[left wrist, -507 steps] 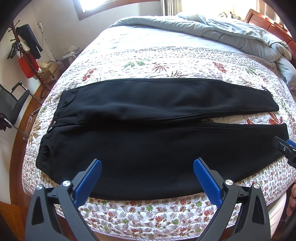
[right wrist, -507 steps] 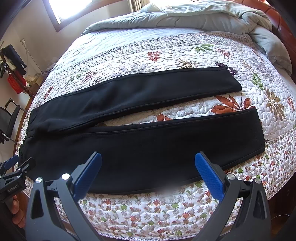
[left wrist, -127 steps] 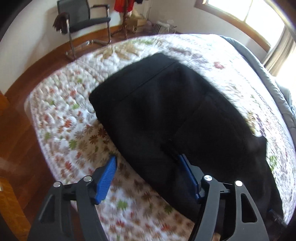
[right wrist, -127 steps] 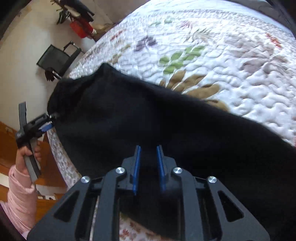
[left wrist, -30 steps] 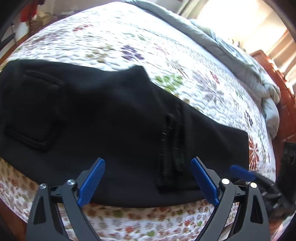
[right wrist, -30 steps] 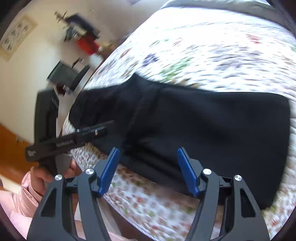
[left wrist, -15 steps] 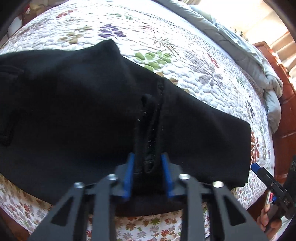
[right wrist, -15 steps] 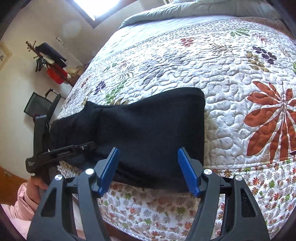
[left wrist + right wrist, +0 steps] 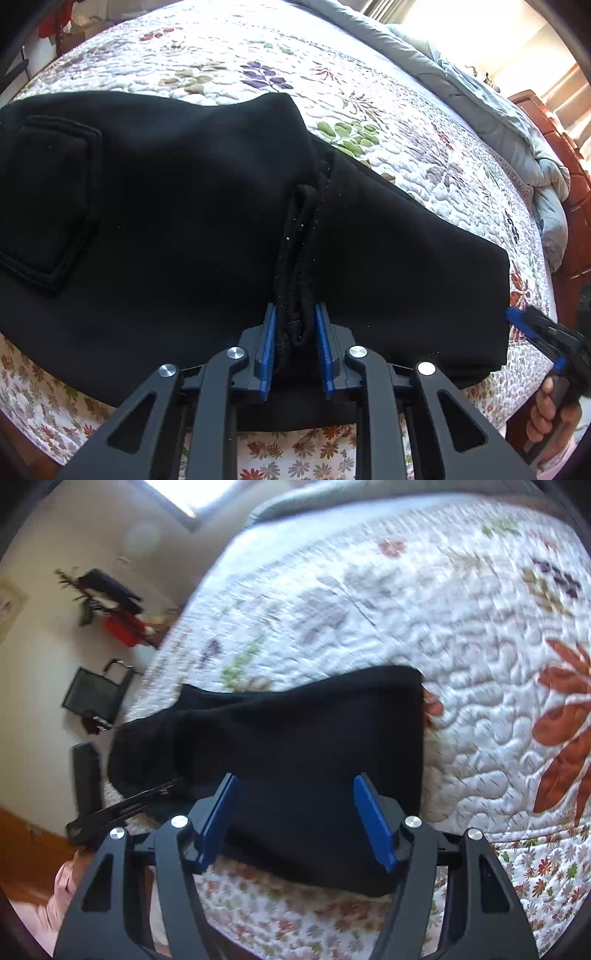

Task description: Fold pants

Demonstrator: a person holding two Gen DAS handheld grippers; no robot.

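1. My left gripper (image 9: 294, 350): at 6 o'clock of its own view, blue pads drawn in tight, pinching a bunched ridge of black cloth that stands up between them.

2. My right gripper (image 9: 297, 818): at 6 o'clock of its view, pads spread wide, hovering over the near edge of the cloth and holding nothing. In the left view it shows at 4 o'clock, just beside the fold's right end.

3. Pants (image 9: 184, 206): black, folded into a thick band across the near edge of the bed. A square patch pocket (image 9: 48, 199) lies at 9 o'clock. A pointed corner of cloth rises toward 12 o'clock. The right end, at 3 o'clock, is squared off.

4. Quilt (image 9: 424, 147): white, floral, under the pants and running on to 12 and 2 o'clock.

5. Grey duvet (image 9: 498, 122): heaped at 1 o'clock, beyond the quilt.

6. Wooden headboard (image 9: 569, 155): at 3 o'clock, far edge.

7. Black chair (image 9: 96, 692): at 9 o'clock of the right view, by the wall; picture blurred.
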